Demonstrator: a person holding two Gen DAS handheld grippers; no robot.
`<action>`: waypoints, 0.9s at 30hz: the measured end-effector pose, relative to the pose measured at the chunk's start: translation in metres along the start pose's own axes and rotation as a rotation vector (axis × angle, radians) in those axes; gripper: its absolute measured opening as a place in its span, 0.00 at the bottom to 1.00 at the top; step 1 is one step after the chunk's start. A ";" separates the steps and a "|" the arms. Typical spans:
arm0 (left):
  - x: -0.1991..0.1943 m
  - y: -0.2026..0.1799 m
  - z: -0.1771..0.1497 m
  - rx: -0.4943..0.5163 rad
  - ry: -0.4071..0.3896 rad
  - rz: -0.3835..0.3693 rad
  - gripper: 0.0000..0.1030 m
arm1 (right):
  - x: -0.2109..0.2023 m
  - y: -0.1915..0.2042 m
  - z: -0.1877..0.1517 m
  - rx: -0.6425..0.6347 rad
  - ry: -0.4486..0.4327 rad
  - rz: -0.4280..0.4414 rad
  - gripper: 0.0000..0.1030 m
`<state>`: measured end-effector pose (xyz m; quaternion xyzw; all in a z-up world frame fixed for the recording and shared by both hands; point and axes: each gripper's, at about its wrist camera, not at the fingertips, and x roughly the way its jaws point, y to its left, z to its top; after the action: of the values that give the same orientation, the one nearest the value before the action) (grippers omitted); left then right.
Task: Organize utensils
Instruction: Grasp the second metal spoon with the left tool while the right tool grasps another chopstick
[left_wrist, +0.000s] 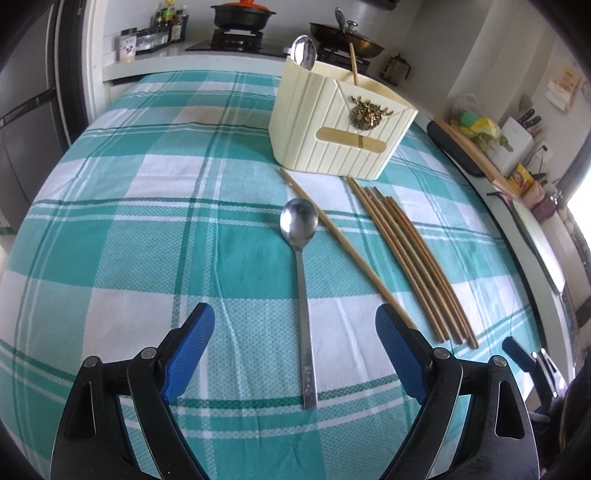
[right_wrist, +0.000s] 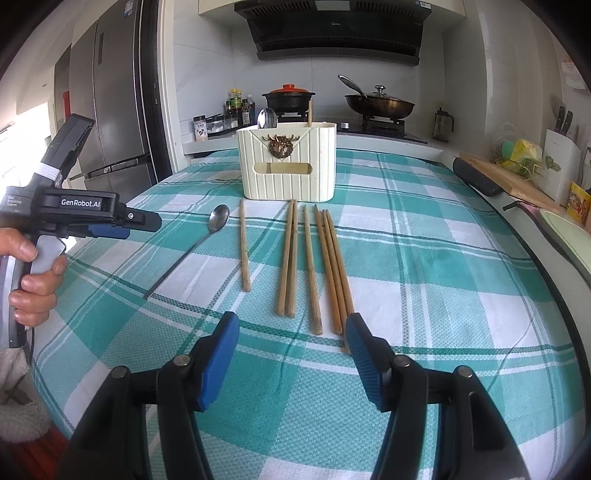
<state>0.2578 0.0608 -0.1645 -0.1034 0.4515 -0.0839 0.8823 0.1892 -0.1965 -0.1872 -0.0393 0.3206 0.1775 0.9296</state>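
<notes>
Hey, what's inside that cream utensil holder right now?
A spoon and one chopstick stick up out of the cream holder. Its walls hide their lower parts and anything else lying inside.

A table covered with a teal-and-white plaid tablecloth (right_wrist: 424, 258) carries everything here. Toward its far edge, about midway across, stands a cream ribbed utensil holder (right_wrist: 287, 166) with a brass ornament on its front; a spoon and a chopstick stand upright inside it. In front of the holder, a steel spoon (left_wrist: 301, 266) lies flat on the cloth, bowl toward the holder and handle toward the near edge. Just to its right lies a single wooden chopstick (right_wrist: 244, 245). Further right, five more wooden chopsticks (right_wrist: 314, 266) lie roughly parallel, tips near the holder, ends toward the near edge.
</notes>
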 end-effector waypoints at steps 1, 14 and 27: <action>0.006 -0.002 0.003 0.009 0.002 0.003 0.87 | 0.000 -0.002 0.000 0.008 -0.001 0.002 0.59; 0.061 -0.014 0.009 0.128 0.048 0.207 0.87 | 0.077 -0.091 0.067 0.046 0.285 0.136 0.32; 0.059 -0.011 -0.002 0.129 -0.011 0.233 0.96 | 0.124 -0.067 0.073 -0.049 0.487 0.146 0.12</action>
<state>0.2899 0.0361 -0.2091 0.0064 0.4490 -0.0091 0.8934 0.3458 -0.2075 -0.2079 -0.0802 0.5325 0.2371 0.8086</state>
